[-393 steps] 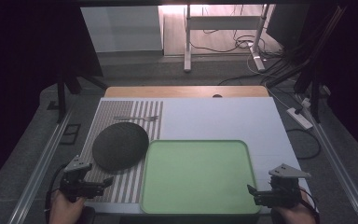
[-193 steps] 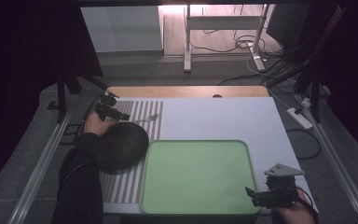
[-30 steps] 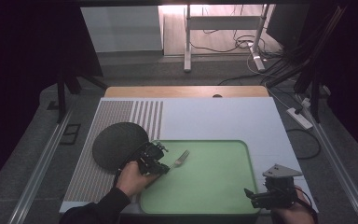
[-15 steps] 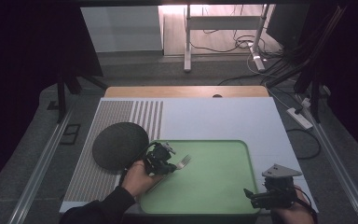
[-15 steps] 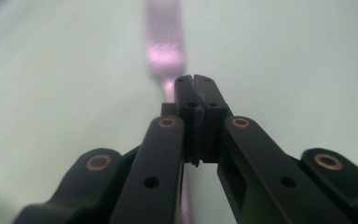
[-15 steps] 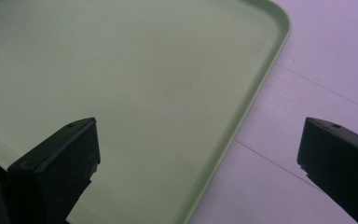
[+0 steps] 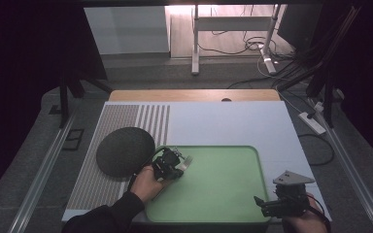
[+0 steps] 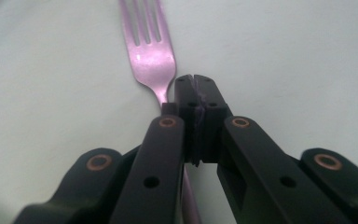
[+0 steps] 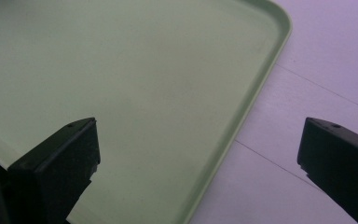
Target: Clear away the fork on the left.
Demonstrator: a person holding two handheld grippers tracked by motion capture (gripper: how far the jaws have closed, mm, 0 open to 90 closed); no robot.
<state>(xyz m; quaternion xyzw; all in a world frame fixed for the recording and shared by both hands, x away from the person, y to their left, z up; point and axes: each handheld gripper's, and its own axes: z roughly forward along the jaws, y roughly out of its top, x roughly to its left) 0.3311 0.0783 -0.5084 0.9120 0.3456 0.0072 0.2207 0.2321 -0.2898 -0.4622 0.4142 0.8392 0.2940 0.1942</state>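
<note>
Your left gripper (image 7: 174, 164) sits over the far left corner of the green tray (image 7: 223, 204). Its jaws are pressed together on the handle of the fork (image 8: 150, 56), which passes along their left side. Fork tines point away from you, toward the tray's middle, over the tray floor; contact with the floor cannot be told. The dark round plate (image 7: 125, 151) lies on the striped mat (image 7: 126, 119), just left of your left hand (image 7: 145, 184). Your right gripper (image 7: 279, 204) rests at the tray's near right corner, jaws spread wide, nothing between them.
</note>
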